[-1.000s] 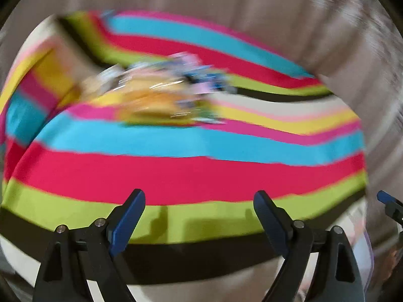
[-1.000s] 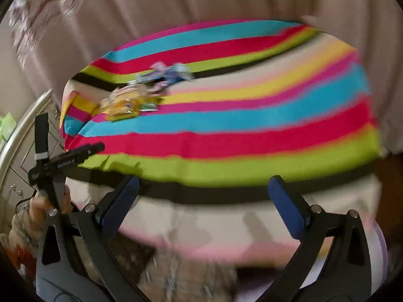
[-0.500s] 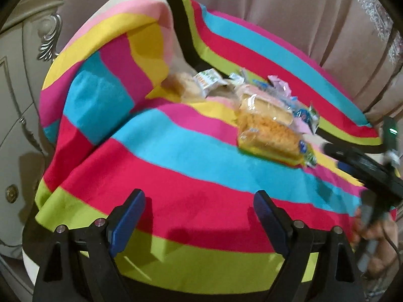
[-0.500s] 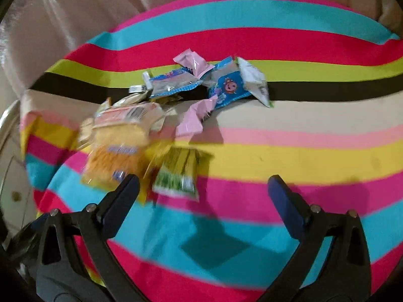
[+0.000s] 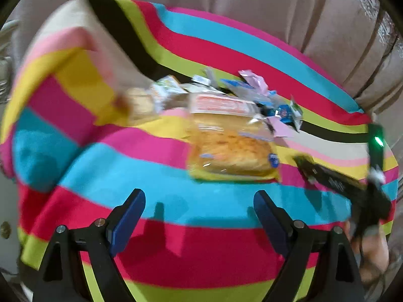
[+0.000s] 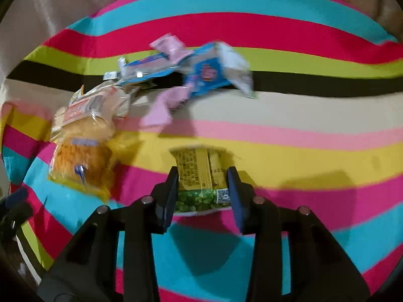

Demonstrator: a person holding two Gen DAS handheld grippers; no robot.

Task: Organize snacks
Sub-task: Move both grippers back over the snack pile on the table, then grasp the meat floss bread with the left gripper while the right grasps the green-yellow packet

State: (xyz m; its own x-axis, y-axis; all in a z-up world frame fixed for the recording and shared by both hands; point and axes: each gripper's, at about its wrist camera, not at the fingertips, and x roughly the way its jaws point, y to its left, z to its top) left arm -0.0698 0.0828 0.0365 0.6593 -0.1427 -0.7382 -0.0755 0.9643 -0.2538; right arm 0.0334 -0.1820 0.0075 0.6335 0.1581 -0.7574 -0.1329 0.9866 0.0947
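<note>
A heap of snack packets lies on a striped cloth. In the right wrist view my right gripper [image 6: 202, 176] is shut on a yellow and green snack packet [image 6: 199, 176], held just over the yellow stripe. To its left lie two bread packs [image 6: 83, 146]; beyond are blue packets [image 6: 206, 73] and pink wrappers [image 6: 161, 110]. In the left wrist view my left gripper [image 5: 199, 203] is open and empty, just short of the large bread pack [image 5: 234, 151]. The right gripper's body [image 5: 352, 183] shows at the right.
The striped cloth [image 5: 176, 251] drapes over a raised surface and falls off at the left and near edges. Beige curtains [image 5: 277, 12] hang behind. A pale cabinet with a round knob [image 5: 5, 229] stands at the far left.
My right gripper has moved in over the cloth and closed on the yellow and green packet, pulling it away from the heap. My left gripper has moved closer to the bread packs.
</note>
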